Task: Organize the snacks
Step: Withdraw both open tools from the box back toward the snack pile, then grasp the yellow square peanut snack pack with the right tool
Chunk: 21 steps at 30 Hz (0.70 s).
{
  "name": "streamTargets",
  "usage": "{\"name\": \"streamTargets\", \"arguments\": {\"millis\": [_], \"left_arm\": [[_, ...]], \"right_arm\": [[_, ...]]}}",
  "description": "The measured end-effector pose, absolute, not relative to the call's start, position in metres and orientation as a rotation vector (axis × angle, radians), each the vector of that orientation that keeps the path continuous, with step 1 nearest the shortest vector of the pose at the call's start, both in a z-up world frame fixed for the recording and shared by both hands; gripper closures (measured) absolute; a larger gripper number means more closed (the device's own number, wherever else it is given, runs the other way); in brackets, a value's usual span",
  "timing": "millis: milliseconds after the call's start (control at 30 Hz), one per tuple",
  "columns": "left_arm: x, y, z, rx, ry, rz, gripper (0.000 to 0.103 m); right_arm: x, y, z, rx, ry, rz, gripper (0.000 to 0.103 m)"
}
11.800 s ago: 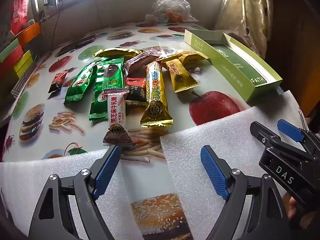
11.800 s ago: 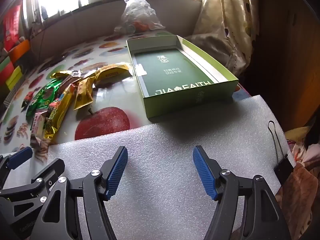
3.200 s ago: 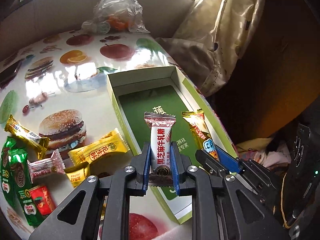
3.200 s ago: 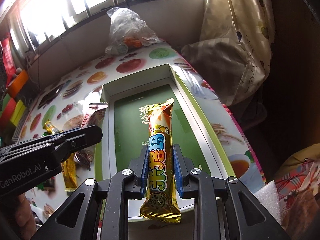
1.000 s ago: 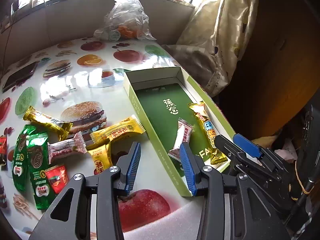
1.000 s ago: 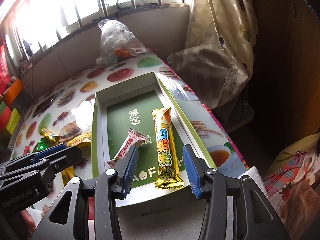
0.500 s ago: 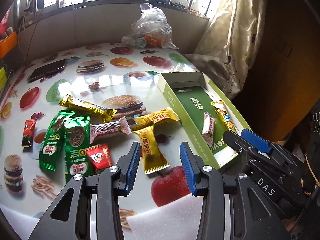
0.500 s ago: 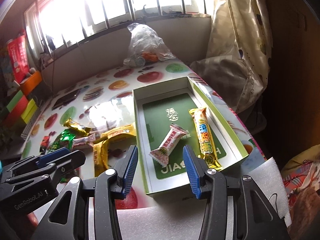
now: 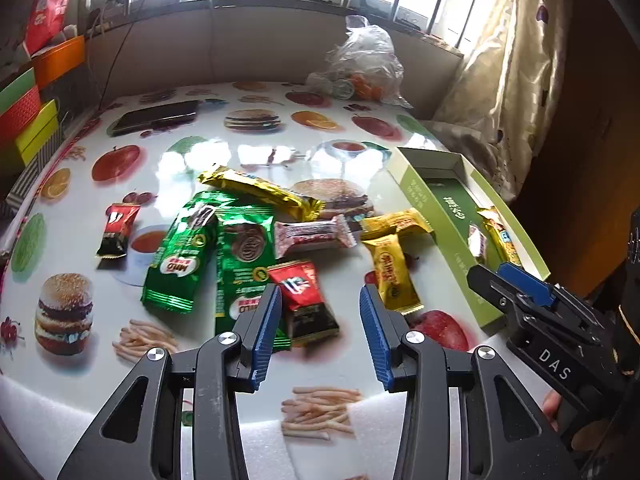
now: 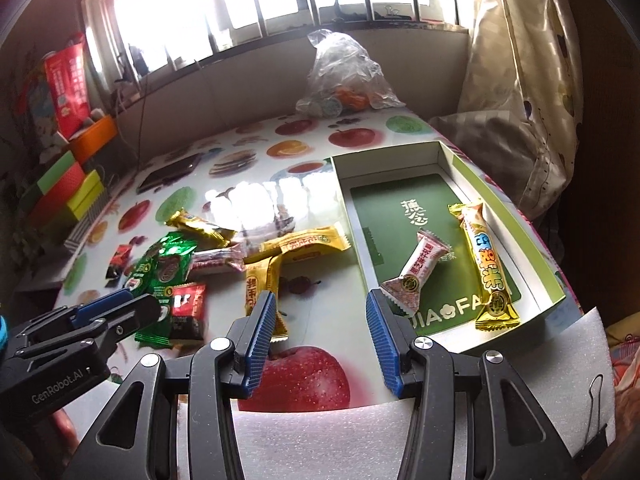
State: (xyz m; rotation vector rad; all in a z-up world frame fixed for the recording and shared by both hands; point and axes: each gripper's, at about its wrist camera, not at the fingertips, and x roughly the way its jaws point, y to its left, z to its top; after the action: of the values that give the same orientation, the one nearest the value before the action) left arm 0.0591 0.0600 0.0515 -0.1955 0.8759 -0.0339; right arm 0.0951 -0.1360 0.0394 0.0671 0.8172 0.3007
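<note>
Hovering over loose snacks, both grippers empty, jaws part-open.
Left gripper sits lower centre of its view above a red packet, nothing between the pads. Right gripper sits lower centre, also empty, over the apple-print table. Green box at right holds a white candy and a yellow bar; green Milo packets and yellow packets lie mid-frame on the table.

Lit brightly by daylight from the window, blown out to white. Glared in shiny patches on the tablecloth. Bent round at the edges, dark in the corners. Blurred a little on the red packet.
</note>
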Motion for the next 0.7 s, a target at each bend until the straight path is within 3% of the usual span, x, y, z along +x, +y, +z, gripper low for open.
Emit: {"name": "streamTargets", "arguments": {"millis": [700], "left_arm": [[0.051,0.134,0.022,-0.315,0.906,0.069,0.061]], "right_arm": [[0.13,-0.072,0.005,-0.076,0.915,0.363,0.055]]}}
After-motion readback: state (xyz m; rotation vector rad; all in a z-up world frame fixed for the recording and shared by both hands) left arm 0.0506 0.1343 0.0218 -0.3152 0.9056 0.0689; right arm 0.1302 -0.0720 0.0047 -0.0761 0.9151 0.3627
